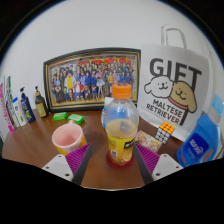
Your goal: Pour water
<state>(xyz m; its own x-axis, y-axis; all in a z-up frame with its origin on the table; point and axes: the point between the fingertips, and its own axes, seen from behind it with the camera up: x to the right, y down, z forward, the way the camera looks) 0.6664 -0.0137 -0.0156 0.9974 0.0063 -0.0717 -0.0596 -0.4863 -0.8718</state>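
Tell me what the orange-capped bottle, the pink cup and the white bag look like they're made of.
The orange-capped clear bottle, standing between the open tongs, looks like glossy transparent plastic: yellow liquid shows through. The small pink cup seems smooth matte plastic, possibly silicone. The white printed bag appears to be paper or stiff fabric: it stands upright by itself.

- A clear bottle (pixel 121 133), orange-capped, yellow-labelled, is seen standing upright.
- A pink cup (pixel 69 137) is set upright, just left of the bottle.
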